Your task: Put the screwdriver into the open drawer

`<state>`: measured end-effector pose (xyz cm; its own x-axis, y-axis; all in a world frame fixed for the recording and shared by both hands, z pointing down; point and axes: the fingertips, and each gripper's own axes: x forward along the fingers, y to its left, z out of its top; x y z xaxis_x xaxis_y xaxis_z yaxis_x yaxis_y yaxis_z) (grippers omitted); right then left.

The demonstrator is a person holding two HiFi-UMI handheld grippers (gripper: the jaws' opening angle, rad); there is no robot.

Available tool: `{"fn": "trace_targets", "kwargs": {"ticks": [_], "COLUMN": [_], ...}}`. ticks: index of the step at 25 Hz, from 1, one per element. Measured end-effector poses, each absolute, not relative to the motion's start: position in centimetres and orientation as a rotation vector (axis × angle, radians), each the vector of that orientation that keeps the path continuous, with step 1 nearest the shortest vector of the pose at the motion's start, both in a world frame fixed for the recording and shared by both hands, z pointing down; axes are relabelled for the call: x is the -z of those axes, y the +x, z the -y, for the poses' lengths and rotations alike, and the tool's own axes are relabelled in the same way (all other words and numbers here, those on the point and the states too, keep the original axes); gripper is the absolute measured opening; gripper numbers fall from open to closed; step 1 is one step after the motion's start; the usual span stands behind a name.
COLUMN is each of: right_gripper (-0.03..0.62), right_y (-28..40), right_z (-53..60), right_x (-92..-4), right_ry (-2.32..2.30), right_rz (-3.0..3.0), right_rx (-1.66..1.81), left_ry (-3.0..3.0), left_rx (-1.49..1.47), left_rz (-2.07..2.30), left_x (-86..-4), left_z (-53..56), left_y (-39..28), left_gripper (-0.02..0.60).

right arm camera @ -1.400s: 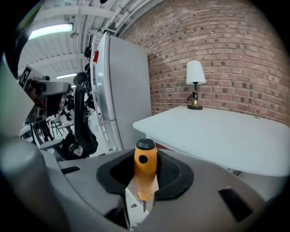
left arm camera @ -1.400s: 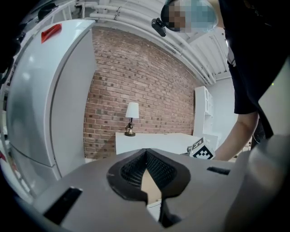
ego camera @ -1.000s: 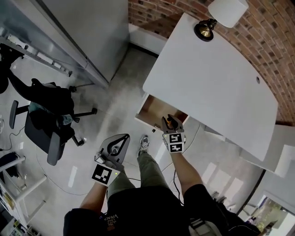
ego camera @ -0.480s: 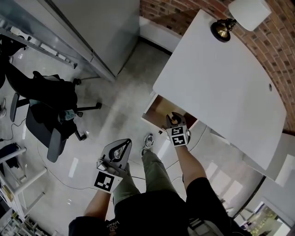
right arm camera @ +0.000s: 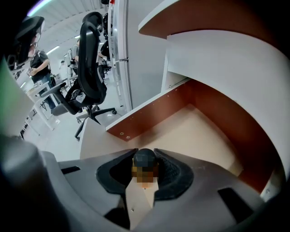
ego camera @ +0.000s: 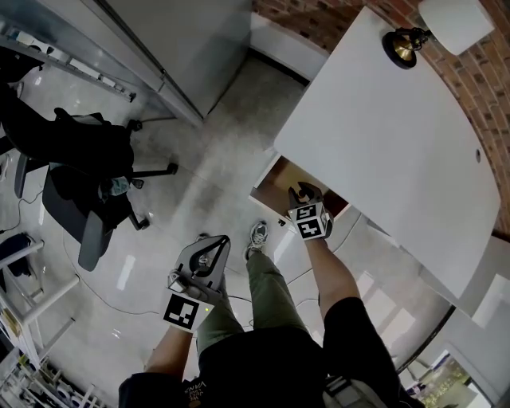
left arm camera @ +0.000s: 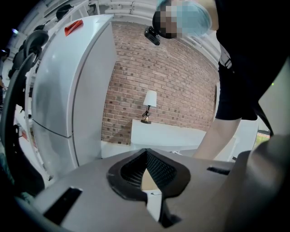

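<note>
While the left gripper [ego camera: 213, 243] hangs empty, jaws pressed together, the right gripper [ego camera: 300, 192], pinching the one screwdriver [right arm camera: 145, 158], has dipped further over the single open drawer [ego camera: 278, 177] under the table [ego camera: 382, 127], one lamp [ego camera: 450, 22] beyond.

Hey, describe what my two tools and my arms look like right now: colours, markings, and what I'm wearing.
The left tool and the right tool are both smooth grey shells that taper toward the tip, lined with black ribbed pads. Each carries a white cube printed with black square markers. Your sleeves are short and black.
</note>
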<state>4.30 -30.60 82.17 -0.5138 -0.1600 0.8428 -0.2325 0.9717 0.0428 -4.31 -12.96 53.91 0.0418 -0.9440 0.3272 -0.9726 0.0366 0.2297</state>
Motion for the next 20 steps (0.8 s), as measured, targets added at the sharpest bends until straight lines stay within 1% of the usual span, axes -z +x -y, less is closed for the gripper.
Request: {"fn": "trace_targets", "kwargs": {"ticks": [12,20], "right_gripper": [0.107,0.107], "right_y": [1.9,2.3], "right_z": [31.7,32.4], "right_x": [-85.0,-88.1], "right_ry": [0.194,0.217], "right_rz": [2.078,2.012], "right_rx": [-0.112,-0.185], "left_ry": [1.895,1.868], "left_rx": [-0.115,-0.119], "left_rz": [1.913,1.903], "left_x": [-55.9,-57.2], "left_z": [11.8,11.3], "left_y": [-3.7,-3.5], "left_gripper": [-0.009,-0.009]}}
